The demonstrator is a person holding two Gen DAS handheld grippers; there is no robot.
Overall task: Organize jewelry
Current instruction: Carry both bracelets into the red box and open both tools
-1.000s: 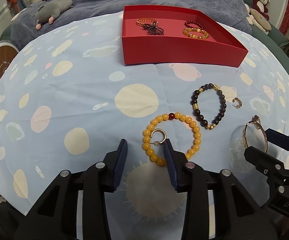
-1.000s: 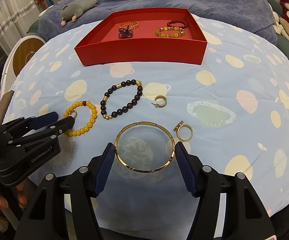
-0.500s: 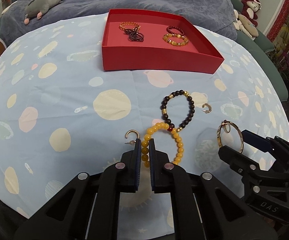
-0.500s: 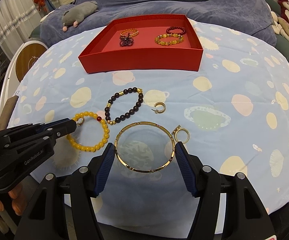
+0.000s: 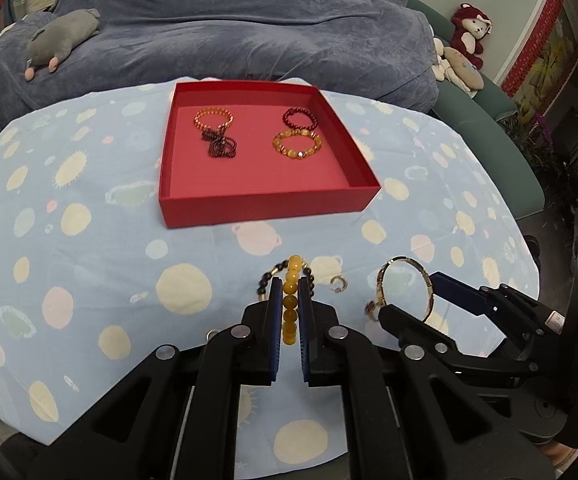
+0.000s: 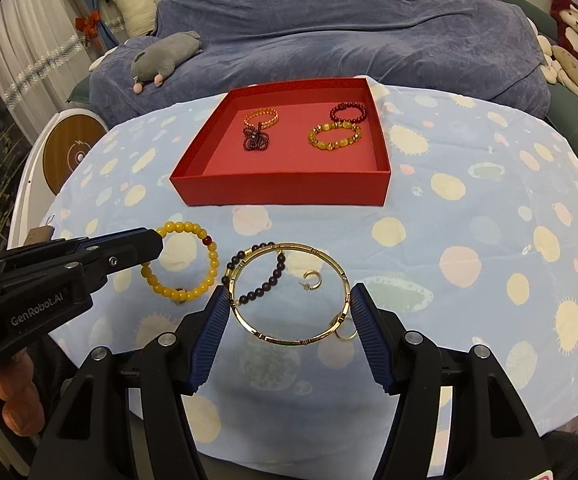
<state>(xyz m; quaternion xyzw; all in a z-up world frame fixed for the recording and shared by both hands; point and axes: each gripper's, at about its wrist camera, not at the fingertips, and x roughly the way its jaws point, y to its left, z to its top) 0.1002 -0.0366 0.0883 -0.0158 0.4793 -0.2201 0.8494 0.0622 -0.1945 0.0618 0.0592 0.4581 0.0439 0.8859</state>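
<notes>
My left gripper [image 5: 290, 292] is shut on the yellow bead bracelet [image 5: 291, 300] and holds it on edge above the cloth; it also shows in the right wrist view [image 6: 183, 266]. My right gripper [image 6: 289, 300] is shut on the gold bangle [image 6: 289, 294], lifted off the cloth; the bangle also shows in the left wrist view [image 5: 405, 286]. The red box [image 5: 265, 204] at the back holds several bracelets [image 5: 297, 144]. A dark bead bracelet [image 6: 259, 276], a gold hoop earring [image 6: 313, 280] and a gold ring [image 6: 345, 334] lie on the cloth under the bangle.
The table wears a light blue spotted cloth [image 5: 89, 240]. A second hoop earring [image 5: 212, 334] lies left of my left fingers. A blue-covered sofa [image 5: 229, 32] with a grey plush toy [image 5: 61, 40] stands behind. The right gripper body [image 5: 489, 332] is close on the right.
My left gripper lifted the yellow bracelet off the cloth, turning it on edge. My right gripper closed on the gold bangle and raised it. Both moved up and toward the red box.
</notes>
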